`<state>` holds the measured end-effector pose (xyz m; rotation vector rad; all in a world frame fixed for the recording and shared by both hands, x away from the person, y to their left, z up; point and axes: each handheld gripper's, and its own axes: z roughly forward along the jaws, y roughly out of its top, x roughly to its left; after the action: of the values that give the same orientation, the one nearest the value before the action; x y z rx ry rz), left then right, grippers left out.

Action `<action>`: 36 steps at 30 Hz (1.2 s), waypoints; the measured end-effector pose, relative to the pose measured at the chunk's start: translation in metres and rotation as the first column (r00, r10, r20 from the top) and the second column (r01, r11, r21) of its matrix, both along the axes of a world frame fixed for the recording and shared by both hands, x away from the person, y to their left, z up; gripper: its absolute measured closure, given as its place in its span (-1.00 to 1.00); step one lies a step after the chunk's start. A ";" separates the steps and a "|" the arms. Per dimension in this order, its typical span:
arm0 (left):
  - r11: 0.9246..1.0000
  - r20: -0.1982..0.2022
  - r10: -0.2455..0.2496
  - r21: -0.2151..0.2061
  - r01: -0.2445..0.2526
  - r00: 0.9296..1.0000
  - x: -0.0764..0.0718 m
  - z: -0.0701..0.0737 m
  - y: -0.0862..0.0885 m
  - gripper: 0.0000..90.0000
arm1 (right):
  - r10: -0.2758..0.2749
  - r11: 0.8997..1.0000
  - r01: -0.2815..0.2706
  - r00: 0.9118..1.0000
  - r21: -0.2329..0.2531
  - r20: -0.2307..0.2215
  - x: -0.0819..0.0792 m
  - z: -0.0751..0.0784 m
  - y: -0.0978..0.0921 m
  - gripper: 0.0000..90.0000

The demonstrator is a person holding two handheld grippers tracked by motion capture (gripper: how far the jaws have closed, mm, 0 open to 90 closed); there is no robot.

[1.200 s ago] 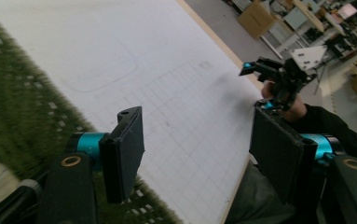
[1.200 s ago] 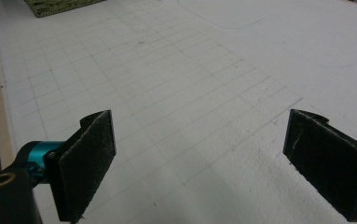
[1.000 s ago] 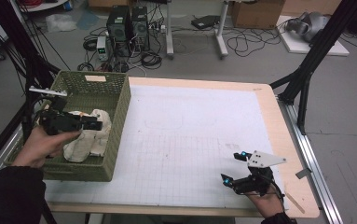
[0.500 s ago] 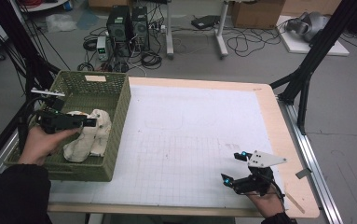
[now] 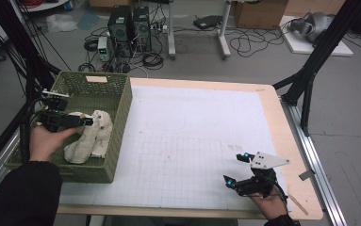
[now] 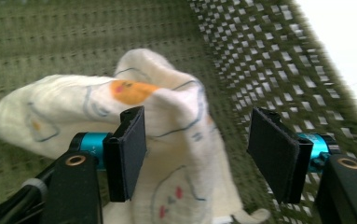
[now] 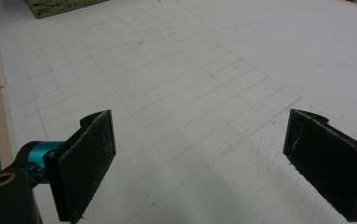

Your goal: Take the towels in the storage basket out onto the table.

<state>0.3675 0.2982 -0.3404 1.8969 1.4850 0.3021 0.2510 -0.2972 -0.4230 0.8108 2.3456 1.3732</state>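
Cream printed cloth (image 6: pixel 167 140) crumpled in green basket (image 5: pixel 117 113); left gripper (image 6: pixel 197 149) apart.

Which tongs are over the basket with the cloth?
The left tongs, open above the cream cloth in the green basket. The right tongs hover over the bare white mat.

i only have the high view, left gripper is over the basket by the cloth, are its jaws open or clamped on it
Observer: Open. In the left gripper view the left gripper has its jaws spread, with the cloth bulging up between them.
Operator: any print on that cloth
Observer: Yes, an orange patch and thin blue outlines on cream fabric.
Operator: right gripper holding anything
Observer: No. The right gripper is open over the bare white mat.
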 end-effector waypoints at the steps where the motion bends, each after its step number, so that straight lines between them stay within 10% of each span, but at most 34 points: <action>1: 1.000 -0.009 0.004 0.010 -0.004 1.000 0.001 -0.001 0.001 -0.15 | 0.000 1.000 0.000 1.000 0.000 0.000 0.000 0.000 0.000 -0.82; 14: 0.997 -0.111 -0.007 0.073 0.015 0.994 0.011 -0.024 -0.007 0.01 | 0.011 1.000 -0.011 1.000 -0.001 -0.003 0.001 0.000 0.003 -0.82; 21: 0.997 -0.167 -0.006 0.080 0.020 0.986 0.015 -0.033 -0.010 0.55 | 0.012 1.000 -0.012 1.000 0.000 -0.002 0.001 0.000 0.002 -0.82; 23: 0.995 -0.167 -0.013 0.091 0.029 0.986 0.014 -0.031 -0.010 0.82 | 0.012 1.000 -0.012 1.000 0.000 -0.002 0.001 0.000 0.002 -0.82; 36: 0.999 -0.112 -0.042 -0.008 0.041 0.993 0.001 -0.013 0.000 0.89 | 0.009 1.000 -0.009 1.000 0.006 0.001 0.001 0.001 0.002 -0.82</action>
<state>0.3687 0.2986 -0.3536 1.9652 1.5150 0.1746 0.2517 -0.2950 -0.4224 0.8022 2.3480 1.3848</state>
